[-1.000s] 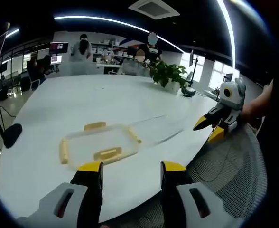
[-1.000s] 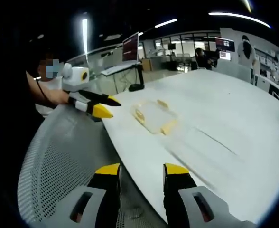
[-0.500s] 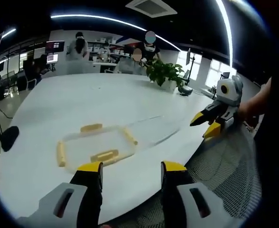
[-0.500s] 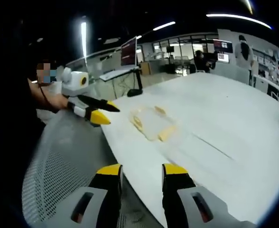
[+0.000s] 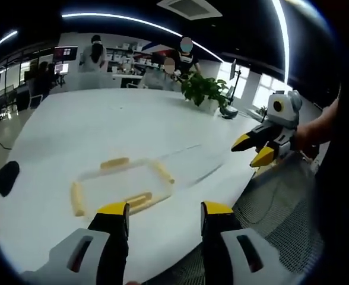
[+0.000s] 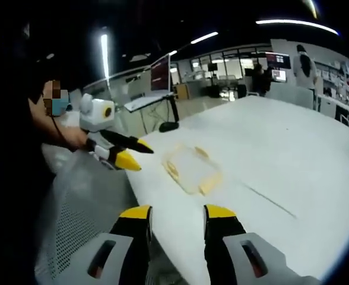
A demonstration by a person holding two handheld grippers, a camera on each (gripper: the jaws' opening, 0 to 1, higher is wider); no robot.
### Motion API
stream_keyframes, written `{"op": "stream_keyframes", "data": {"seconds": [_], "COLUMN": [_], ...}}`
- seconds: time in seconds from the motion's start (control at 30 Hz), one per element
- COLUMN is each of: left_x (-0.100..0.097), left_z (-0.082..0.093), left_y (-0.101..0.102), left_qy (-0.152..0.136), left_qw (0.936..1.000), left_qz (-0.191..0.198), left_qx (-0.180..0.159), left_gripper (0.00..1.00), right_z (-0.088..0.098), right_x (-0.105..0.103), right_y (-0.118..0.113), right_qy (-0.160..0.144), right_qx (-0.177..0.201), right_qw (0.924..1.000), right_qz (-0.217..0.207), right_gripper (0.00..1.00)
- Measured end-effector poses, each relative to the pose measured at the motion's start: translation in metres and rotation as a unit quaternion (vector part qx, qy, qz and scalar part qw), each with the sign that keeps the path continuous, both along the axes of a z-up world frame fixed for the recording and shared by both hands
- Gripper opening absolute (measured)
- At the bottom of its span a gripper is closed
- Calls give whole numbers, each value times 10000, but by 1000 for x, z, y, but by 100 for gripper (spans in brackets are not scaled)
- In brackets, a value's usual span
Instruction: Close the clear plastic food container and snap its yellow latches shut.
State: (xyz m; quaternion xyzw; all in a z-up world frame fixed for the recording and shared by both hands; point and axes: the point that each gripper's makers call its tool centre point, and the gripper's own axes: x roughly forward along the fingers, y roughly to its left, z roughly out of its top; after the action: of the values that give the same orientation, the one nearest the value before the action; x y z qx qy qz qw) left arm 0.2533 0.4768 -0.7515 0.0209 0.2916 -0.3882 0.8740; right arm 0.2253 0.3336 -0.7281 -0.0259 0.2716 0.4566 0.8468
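Note:
The clear plastic container [image 5: 121,181] lies flat on the white table [image 5: 103,127], with yellow latches [image 5: 137,200] on its four sides. Its latches stick outward. A faint clear edge [image 5: 193,160] runs beside it; I cannot tell what it is. My left gripper [image 5: 164,211] hovers open just short of the container, at the table's near edge. My right gripper [image 5: 253,149] enters from the right, open, off the table's edge. In the right gripper view the container [image 6: 192,169] sits ahead of the open right gripper [image 6: 177,214], and the left gripper [image 6: 130,155] hangs to the container's left.
A grey mesh chair back [image 5: 281,202] stands against the table edge below both grippers. A potted plant [image 5: 205,92] sits at the far side, a black object [image 5: 7,177] off the left edge. A monitor [image 6: 162,74] and people stand beyond the table.
Both views have shifted a little with the hands. The right gripper has drifted slightly closer to the table. The container has not moved, and both grippers stay open.

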Motion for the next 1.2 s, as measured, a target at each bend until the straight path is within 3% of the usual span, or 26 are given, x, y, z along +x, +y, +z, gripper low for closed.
{"op": "stream_keyframes", "data": {"seconds": [0.5, 1.2], "left_x": [3, 24], "left_z": [14, 10], "left_y": [-2, 28], "left_qy": [-4, 35], "left_qw": [9987, 9962], "left_qz": [-508, -847], "left_qx": [4, 214], "left_gripper": [47, 46], "right_z": [13, 4], "right_x": [13, 33], "right_y": [26, 50], "right_qy": [51, 73], "right_qx": [160, -24], "right_qw": [9998, 10000], "right_qz": [-54, -28], "right_gripper": [35, 35]}}
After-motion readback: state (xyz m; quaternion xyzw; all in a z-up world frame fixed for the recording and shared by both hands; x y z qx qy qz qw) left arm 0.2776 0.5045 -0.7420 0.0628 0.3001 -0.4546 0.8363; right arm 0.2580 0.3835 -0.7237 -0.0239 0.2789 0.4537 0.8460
